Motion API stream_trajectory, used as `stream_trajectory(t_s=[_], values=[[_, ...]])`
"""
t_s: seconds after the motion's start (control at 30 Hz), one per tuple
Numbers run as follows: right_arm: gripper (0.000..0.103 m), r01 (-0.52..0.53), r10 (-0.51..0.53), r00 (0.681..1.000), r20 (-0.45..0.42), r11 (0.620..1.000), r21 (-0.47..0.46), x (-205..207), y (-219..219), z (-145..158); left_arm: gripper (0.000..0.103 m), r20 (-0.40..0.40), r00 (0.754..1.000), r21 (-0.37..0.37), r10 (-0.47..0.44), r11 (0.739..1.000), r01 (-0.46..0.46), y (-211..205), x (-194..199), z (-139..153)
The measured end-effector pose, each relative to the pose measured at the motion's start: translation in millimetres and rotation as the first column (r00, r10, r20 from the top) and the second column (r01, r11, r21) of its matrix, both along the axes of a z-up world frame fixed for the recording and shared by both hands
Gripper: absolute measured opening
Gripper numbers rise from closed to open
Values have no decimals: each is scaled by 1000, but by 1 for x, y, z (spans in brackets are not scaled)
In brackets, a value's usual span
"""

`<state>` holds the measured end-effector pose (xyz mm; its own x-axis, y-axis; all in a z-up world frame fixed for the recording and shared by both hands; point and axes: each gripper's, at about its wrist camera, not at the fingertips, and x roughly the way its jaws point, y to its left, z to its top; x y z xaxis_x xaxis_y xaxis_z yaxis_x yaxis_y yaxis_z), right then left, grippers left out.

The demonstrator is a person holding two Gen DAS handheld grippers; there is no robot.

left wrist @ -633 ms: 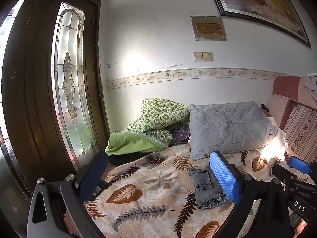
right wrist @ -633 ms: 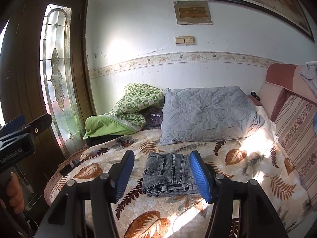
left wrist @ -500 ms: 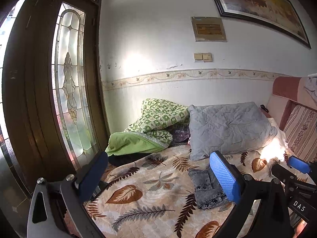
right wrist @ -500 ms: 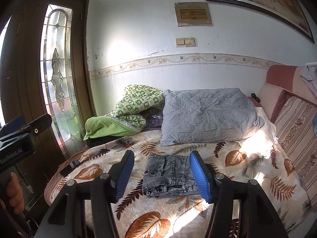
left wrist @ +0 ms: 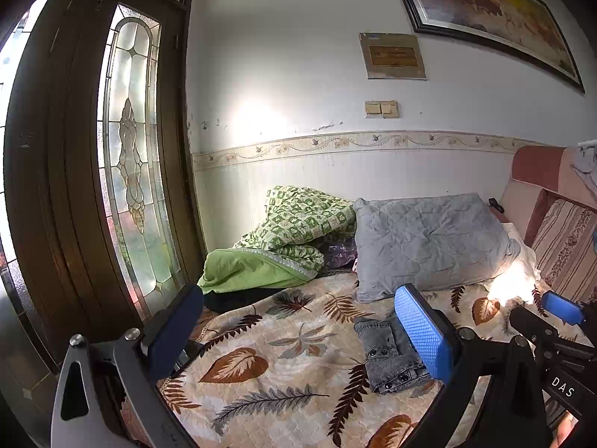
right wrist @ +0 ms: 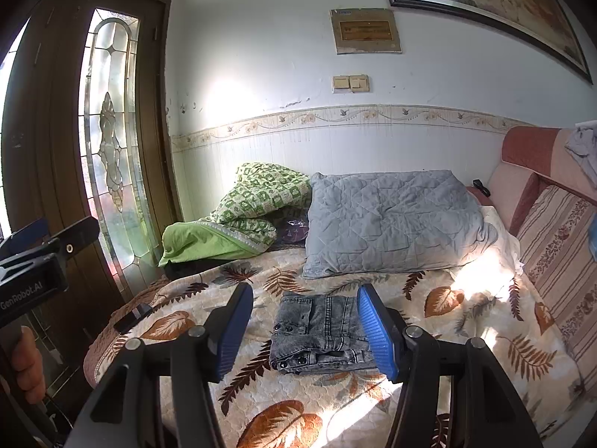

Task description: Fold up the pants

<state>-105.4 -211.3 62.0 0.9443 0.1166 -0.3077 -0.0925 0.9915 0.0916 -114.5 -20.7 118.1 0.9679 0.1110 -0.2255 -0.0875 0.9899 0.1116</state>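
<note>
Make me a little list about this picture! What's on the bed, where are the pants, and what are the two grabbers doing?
pants: gray jeans, folded into a small stack
where: on the leaf-print bedspread, in front of the gray pillow
left gripper: open, holding nothing, above the bed
right gripper: open, holding nothing, pointed at the jeans
touching pants: neither gripper
also on bed: green blanket, bunched beside the pillow
behind bed: white wall with a framed painting
</note>
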Motion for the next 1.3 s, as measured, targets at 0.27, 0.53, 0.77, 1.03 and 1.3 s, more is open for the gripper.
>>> stream_trajectory(t_s=[0.27, 0.53, 0.77, 1.03, 1.3], values=[[62, -5, 6, 1000, 8, 1000, -7, -1, 2, 2, 102, 9, 1000, 3, -9, 1000, 9, -2, -6, 4], [62, -6, 6, 1000, 7, 1000, -13, -2, 4, 2, 102, 4, 1000, -10, -14, 1000, 15, 1, -8, 4], [62, -4, 4, 1000, 2, 1000, -13, -1, 4, 0, 102, -4, 1000, -9, -17, 1000, 17, 1, -5, 2], [62, -8, 7, 1000, -24, 1000, -13, 10, 2, -7, 102, -21, 999, -12, -37, 999, 37, -1, 5, -3], [62, -2, 2, 999, -41, 1000, -7, 23, 1, -13, 102, -39, 999, -4, -36, 999, 36, -4, 17, -9]])
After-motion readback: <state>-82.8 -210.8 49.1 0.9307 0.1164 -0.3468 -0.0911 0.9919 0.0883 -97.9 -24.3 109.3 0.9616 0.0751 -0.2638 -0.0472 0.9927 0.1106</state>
